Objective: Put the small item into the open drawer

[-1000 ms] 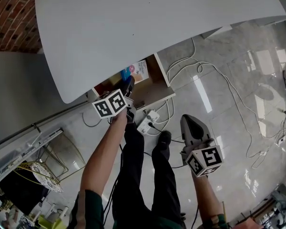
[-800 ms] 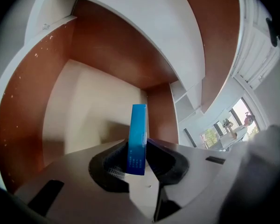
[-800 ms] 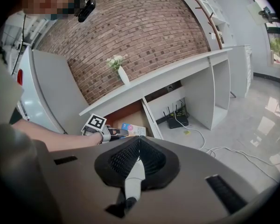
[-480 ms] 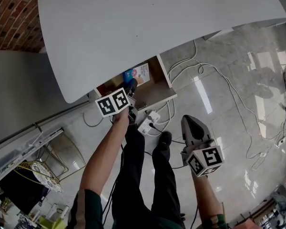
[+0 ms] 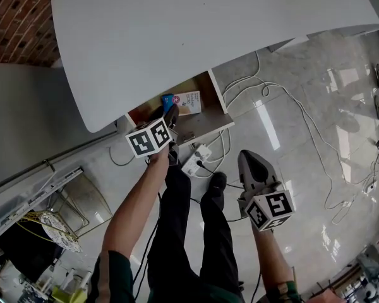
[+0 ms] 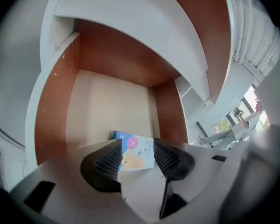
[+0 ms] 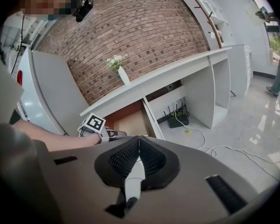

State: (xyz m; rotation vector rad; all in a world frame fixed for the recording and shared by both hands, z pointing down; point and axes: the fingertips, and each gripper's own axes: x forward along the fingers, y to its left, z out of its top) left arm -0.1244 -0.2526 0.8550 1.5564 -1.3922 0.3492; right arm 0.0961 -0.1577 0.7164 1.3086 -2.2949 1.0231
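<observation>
The small item is a flat blue and white box [image 5: 188, 101]. It lies on the floor of the open wooden drawer [image 5: 206, 126] under the white desk. My left gripper [image 5: 171, 112] hovers at the drawer's near left corner, just short of the box. In the left gripper view the box [image 6: 136, 154] shows between the opening jaws of the left gripper [image 6: 136, 144], and the pads do not press on it. The drawer's side wall [image 6: 50, 118] rises to the left. My right gripper [image 5: 246, 158] hangs over the floor, shut and empty, its pads [image 7: 130, 154] together.
The white desk top [image 5: 208, 30] overhangs the drawer. A power strip [image 5: 195, 164] and white cables [image 5: 297, 115] lie on the glossy floor below the drawer. The person's legs and a shoe [image 5: 218, 183] stand between the grippers. A vase [image 7: 123, 74] stands on the desk, against the brick wall.
The left gripper's jaws have opened and let go of the box, which now lies flat farther right in the drawer. The left gripper has drawn back slightly. The right gripper has stayed put.
</observation>
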